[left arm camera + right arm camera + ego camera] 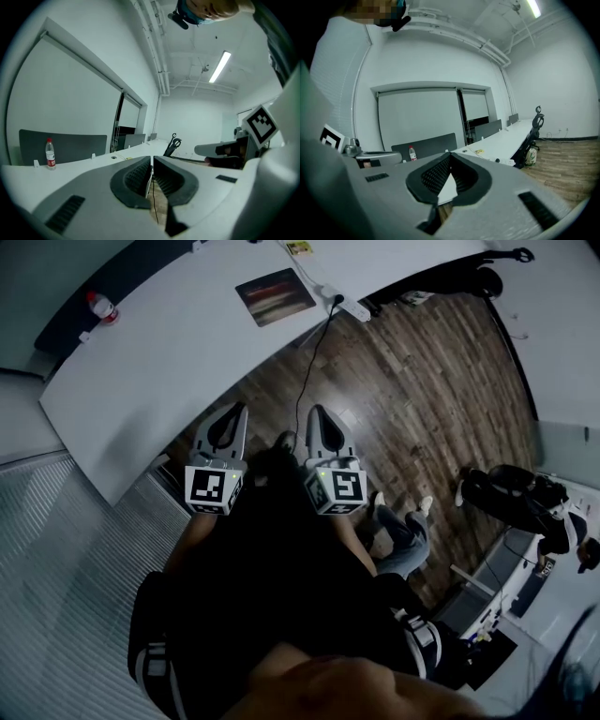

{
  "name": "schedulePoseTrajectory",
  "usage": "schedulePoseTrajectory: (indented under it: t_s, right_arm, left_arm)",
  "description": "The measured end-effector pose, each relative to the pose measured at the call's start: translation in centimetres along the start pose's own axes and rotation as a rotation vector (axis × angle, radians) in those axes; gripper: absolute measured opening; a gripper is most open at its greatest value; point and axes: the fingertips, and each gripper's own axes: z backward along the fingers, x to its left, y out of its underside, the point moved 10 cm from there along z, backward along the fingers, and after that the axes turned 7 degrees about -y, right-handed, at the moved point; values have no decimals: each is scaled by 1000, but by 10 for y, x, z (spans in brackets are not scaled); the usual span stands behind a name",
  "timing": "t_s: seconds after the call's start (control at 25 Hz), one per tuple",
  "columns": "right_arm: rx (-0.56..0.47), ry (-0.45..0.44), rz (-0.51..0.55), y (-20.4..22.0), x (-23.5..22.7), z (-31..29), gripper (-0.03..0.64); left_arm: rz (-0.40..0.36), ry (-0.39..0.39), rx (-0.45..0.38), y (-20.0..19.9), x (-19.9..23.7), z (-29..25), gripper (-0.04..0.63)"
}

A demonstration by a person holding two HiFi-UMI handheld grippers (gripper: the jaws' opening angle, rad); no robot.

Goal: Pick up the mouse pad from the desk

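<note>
Though aimed toward the desk (141,371), not yet over it. Both the left gripper (240,409) and the right gripper (315,411) side by side off the desk's near edge, above the wood floor (422,399). Each one closed, pad pressed against pad, nothing between.

The mouse pad (275,295) flat on the desk, a little inside the near edge, straight ahead of the two grippers and well apart from them. A dark rectangle, with its long axis roughly along that edge. About equally far from both hands, so no clearly nearer one.

Bare desk in front of the pad and to its left: good room to come in low over the near edge. More crowded toward the desk's right: a power strip (345,306) at the near edge, just beside the pad, with a black cable (317,362) hanging from it over the edge to the floor between the grippers. A water bottle (102,307) at the desk's far left end, no obstacle.

Probably needed next: open one pair of jaws, reach forward over the near edge, and take the thin pad by a free border, best away from the strip.
</note>
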Motion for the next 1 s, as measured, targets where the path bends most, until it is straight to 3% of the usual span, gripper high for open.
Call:
schedulePoseTrajectory:
  t_s: [0.32, 0.48, 0.72, 1.0]
  right_arm:
    - [17, -23, -9, 3, -40, -23, 2]
    - [14, -65, -19, -12, -77, -57, 2]
    - [49, -129, -6, -23, -139, -96, 2]
    - [67, -177, -5, -34, -187, -133, 2]
  left_arm:
    - [8, -36, 38, 10, -10, -36, 15]
    - [2, -64, 33, 0, -14, -83, 15]
    - [3, -144, 23, -13, -29, -146, 15]
    - [-2, -213, 41, -16, -40, -184, 14]
